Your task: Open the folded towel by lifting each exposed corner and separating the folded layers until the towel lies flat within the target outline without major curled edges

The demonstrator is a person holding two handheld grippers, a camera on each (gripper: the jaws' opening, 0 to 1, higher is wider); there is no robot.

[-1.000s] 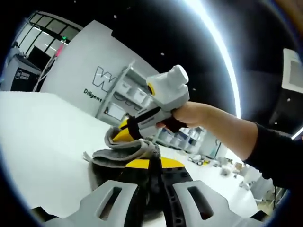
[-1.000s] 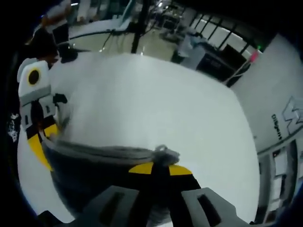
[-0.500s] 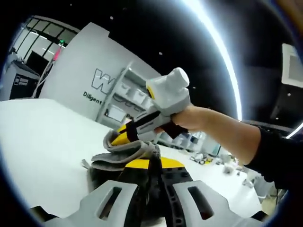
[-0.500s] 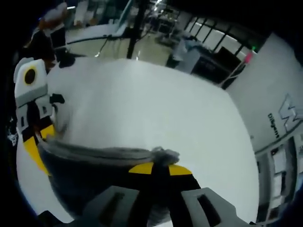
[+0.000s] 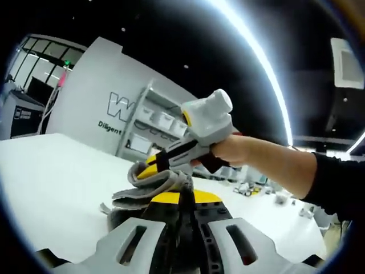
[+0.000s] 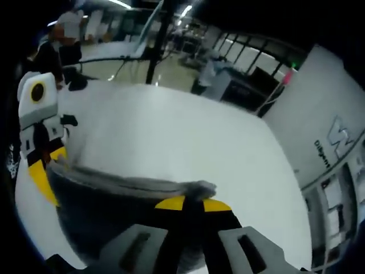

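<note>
A grey towel is held up off the white table between both grippers. My left gripper is shut on one corner of it, the cloth bunched just above its yellow tips. The right gripper, held by a person's hand, comes in from the right and pinches another corner. In the right gripper view the towel hangs as a dark sheet with a thick top edge; my right gripper is shut on its corner, and the left gripper grips the far left corner.
The white table spreads wide below the towel. A white wall with lettering and shelving stands behind it. People stand at the far left beyond the table, near a dark pole.
Both grippers have risen and tilted a little, so the background has slid down in both views. The towel stays gripped at both corners, its edge slightly more stretched.
</note>
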